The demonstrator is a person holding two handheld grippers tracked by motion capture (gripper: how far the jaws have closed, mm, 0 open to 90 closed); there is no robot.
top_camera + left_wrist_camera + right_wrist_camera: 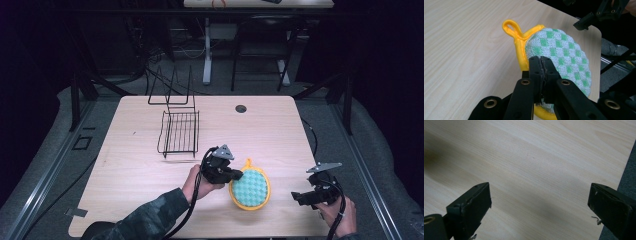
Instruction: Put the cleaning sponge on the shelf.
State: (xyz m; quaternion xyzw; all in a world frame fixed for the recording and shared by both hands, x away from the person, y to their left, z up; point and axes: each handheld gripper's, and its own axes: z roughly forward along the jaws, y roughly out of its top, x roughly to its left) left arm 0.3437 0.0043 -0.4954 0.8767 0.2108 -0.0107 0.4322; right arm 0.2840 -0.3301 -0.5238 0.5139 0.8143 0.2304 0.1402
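Surface: pale wood-grain table (135,165) with rounded corners, dark room around it, grey floor; a small round dark grommet hole (241,108) near the far edge.
Pot holder: round mitt-style pot holder, green-and-white checked weave with yellow trim and a yellow hanging loop (250,188) (559,52); lies on the near half of the table, right of centre, loop toward the far side.
Pot holder, close: in the left gripper view the checked face bulges upward; the yellow rim runs along its left side and under the jaws.
Left gripper: black two-jaw gripper (236,175) (541,65) held in the person's left hand (197,184), touching the pot holder's left edge.
Left jaws: pressed together with a thin sliver of material between the pads, clamped on the pot holder's edge.
Right gripper: black two-jaw gripper (298,198) (540,200) in the right hand (340,214), near the table's right front corner, well apart from the pot holder.
Right jaws: spread wide, bare table between them.
Sleeve: dark patterned sleeve (145,220) on the left forearm.
Rack: black wire rack (179,132) lying on the far-left part of the table; upright black wire frame (172,90) just behind it at the far edge.
Background: second table's legs (207,55) and cables on the floor beyond.
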